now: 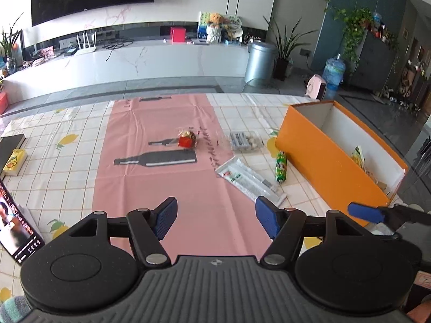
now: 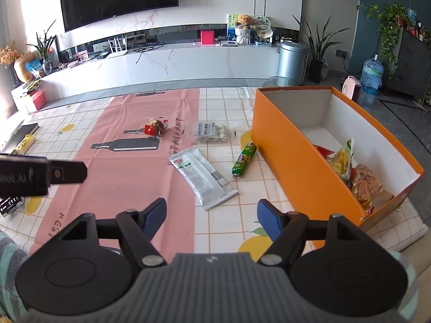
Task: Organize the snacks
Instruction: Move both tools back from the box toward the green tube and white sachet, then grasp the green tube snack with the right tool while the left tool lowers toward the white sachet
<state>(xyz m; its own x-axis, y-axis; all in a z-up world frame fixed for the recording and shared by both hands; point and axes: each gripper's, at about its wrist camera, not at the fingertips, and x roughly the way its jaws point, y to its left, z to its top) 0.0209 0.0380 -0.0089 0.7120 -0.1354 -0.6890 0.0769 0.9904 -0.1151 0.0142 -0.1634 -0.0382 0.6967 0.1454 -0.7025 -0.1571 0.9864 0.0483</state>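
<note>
Left gripper (image 1: 215,219): blue-padded jaws spread apart, nothing between them, above the pink printed strip (image 1: 161,177) of the tablecloth.
Right gripper (image 2: 211,219): jaws likewise apart and empty, just short of the white foil sachets.
Orange cardboard box (image 2: 299,156): white inside, open-topped, at the right; crinkled snack bags (image 2: 350,172) lie at its near end.
Loose snacks: green sausage-shaped pack (image 2: 243,158) just beside the box wall; flat white foil sachets (image 2: 202,176); clear bag of pale round sweets (image 2: 212,132); red-and-gold wrapped treat (image 2: 155,127) on the pink strip.
Writing: "RESTAURANT" on the strip; snack labels too small to read.
</note>
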